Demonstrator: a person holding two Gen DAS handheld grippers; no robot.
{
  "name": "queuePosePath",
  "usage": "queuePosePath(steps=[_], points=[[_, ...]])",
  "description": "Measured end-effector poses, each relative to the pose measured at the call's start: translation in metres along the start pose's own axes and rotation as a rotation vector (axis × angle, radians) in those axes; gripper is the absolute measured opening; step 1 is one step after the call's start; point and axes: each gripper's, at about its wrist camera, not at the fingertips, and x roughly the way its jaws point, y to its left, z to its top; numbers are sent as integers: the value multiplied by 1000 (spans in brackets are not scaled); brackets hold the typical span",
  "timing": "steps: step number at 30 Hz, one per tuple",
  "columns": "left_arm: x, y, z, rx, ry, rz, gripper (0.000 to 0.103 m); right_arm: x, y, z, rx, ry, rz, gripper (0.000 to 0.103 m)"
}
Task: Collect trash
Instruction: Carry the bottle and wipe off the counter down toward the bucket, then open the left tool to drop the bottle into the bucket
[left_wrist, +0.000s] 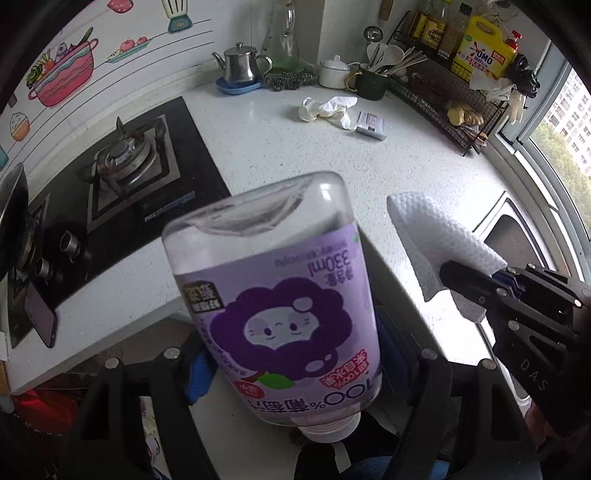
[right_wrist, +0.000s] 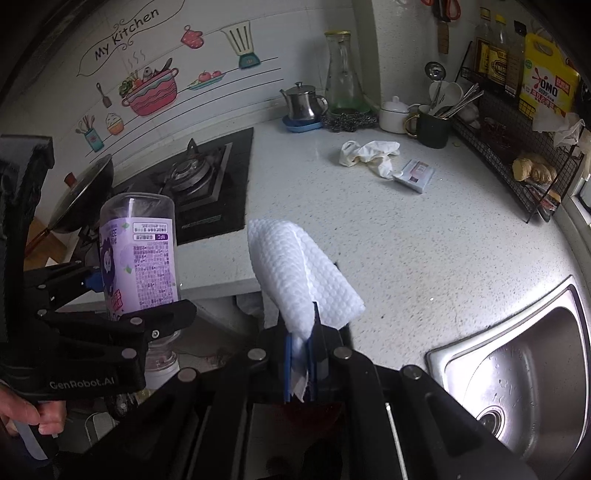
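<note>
An empty clear bottle with a purple grape label (left_wrist: 280, 295) is gripped upside down, cap toward the camera, in my left gripper (left_wrist: 295, 354), whose blue pads press on both its sides. From the right wrist the bottle (right_wrist: 136, 251) and the left gripper (right_wrist: 136, 295) appear at the left, in front of the counter's edge. My right gripper (right_wrist: 299, 332) is shut on a folded white paper towel (right_wrist: 295, 273); the left wrist shows that towel (left_wrist: 436, 240) and the right gripper (left_wrist: 476, 284) at the right. On the counter lie a crumpled white glove (right_wrist: 369, 153) and a small flat box (right_wrist: 413, 175).
A black gas hob (left_wrist: 125, 158) fills the counter's left, with a pan (right_wrist: 85, 192) on it. A steel sink (right_wrist: 517, 373) lies at the right. Kettle (left_wrist: 240, 66), dark mug of utensils (left_wrist: 371, 83) and a wire rack (left_wrist: 443, 96) line the back and right.
</note>
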Motion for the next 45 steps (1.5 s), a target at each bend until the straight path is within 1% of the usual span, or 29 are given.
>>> queuePosePath(steps=[5, 10, 14, 19, 23, 28, 33, 39, 43, 45], points=[[10, 15, -44, 2, 30, -6, 73, -1, 29, -31, -8, 14, -2, 6], [30, 26, -80, 0, 75, -23, 73, 13, 45, -63, 1, 67, -13, 6], [50, 31, -100, -8, 106, -38, 73, 29, 52, -84, 6, 110, -22, 6], [88, 29, -119, -1, 146, -43, 73, 51, 52, -106, -3, 140, -24, 6], [123, 25, -129, 11, 175, -61, 73, 72, 46, -121, 11, 173, -32, 6], [169, 20, -138, 13, 205, -79, 73, 96, 35, -134, 26, 183, -51, 6], [202, 17, -142, 15, 234, -95, 73, 122, 25, -146, 30, 211, -60, 6], [226, 11, -144, 16, 254, -98, 73, 135, 21, -160, 43, 231, -67, 6], [233, 9, -146, -14, 268, -138, 73, 135, 20, -162, 47, 235, -78, 6], [232, 6, -146, -15, 261, -151, 77, 133, 19, -161, 48, 236, -84, 6]])
